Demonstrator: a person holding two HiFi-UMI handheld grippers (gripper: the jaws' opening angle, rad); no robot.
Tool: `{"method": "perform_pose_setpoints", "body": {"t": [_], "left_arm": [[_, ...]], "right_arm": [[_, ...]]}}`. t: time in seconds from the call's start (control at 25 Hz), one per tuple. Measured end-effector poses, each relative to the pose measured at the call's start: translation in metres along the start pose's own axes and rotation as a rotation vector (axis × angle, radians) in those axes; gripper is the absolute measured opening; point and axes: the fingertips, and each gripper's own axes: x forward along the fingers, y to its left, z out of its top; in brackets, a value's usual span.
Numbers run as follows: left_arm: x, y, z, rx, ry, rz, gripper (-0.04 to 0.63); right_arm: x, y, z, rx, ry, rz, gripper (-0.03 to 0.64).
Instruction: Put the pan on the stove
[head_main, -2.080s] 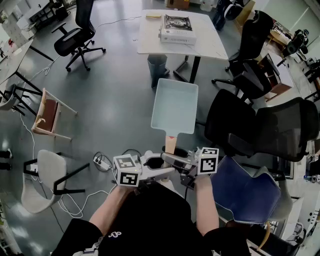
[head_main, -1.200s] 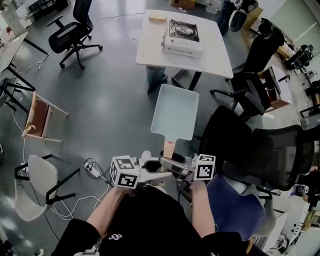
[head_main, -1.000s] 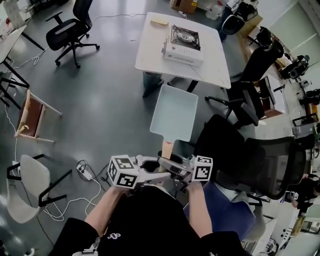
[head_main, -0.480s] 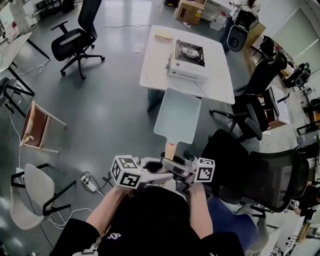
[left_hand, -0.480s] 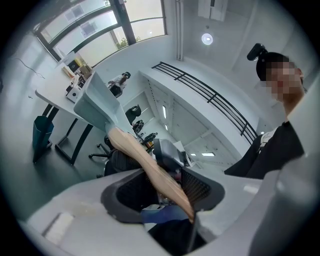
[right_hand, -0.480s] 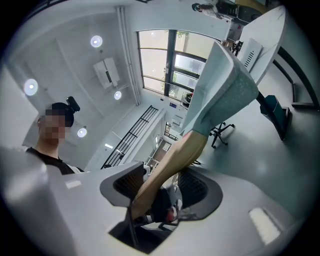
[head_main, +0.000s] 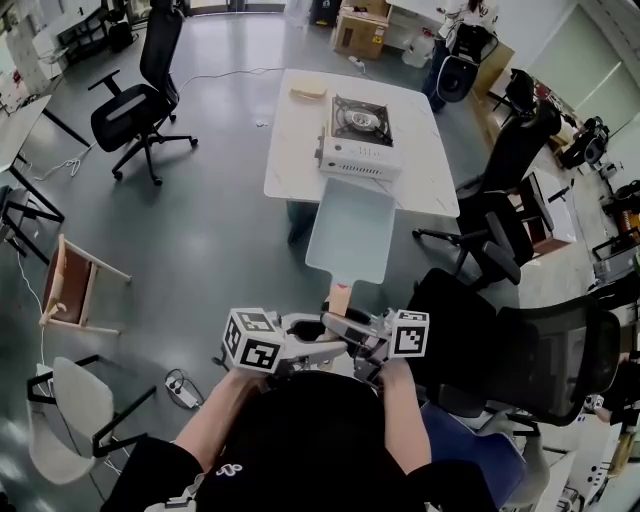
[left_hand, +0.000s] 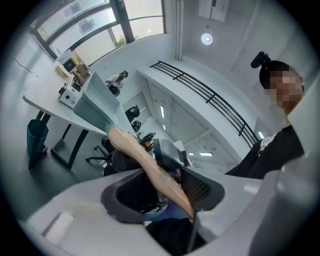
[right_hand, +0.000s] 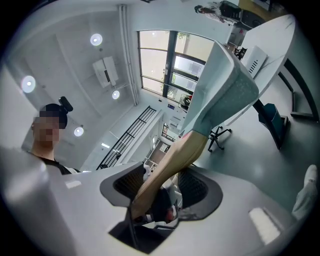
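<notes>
1. The pan (head_main: 350, 232) is pale blue and rectangular, with a wooden handle (head_main: 340, 297). It is in the air above the grey floor (head_main: 200, 230), not on the stove (head_main: 357, 135).
2. In the head view, the far edge of the pan overlaps the near edge of the white desk (head_main: 290, 150), just below the stove. The handle points back toward the person.
3. The left hand-held gripper (head_main: 322, 327) is closed on the handle from the left side. In the left gripper view the handle runs slantwise between its jaws, and the pan rises beyond them.
4. The right hand-held gripper (head_main: 352, 328) is closed on the same handle from the right side. In the right gripper view the handle also lies between its jaws.
5. The handle partly covers the pads, so the exact places of contact are hard to see, but both grips seem firm.
6. The stove stands on the desk, close to the near edge, with its burner facing up.
7. A small yellowish thing (head_main: 308, 93) lies on the far left part of the desk.
8. A black office chair (head_main: 140, 95) stands left of the desk, and other dark chairs (head_main: 520, 150) stand to its right.
</notes>
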Motion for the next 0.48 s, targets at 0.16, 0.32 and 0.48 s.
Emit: {"method": "perform_pose_setpoints", "body": {"t": [0.16,0.32,0.48], "left_arm": [[0.006,0.011,0.016,0.014,0.002,0.0,0.224],[0.012,0.028,0.033,0.018,-0.003,0.009,0.224],[0.019,0.044,0.048,0.013,-0.008,0.015,0.224]], "right_arm": [[0.0,-0.008,0.019,-0.006,-0.001,-0.001,0.221],[0.003,-0.021,0.039,-0.012,0.008,0.005,0.221],[0.003,-0.036,0.057,-0.002,0.011,0.005,0.221]]}}
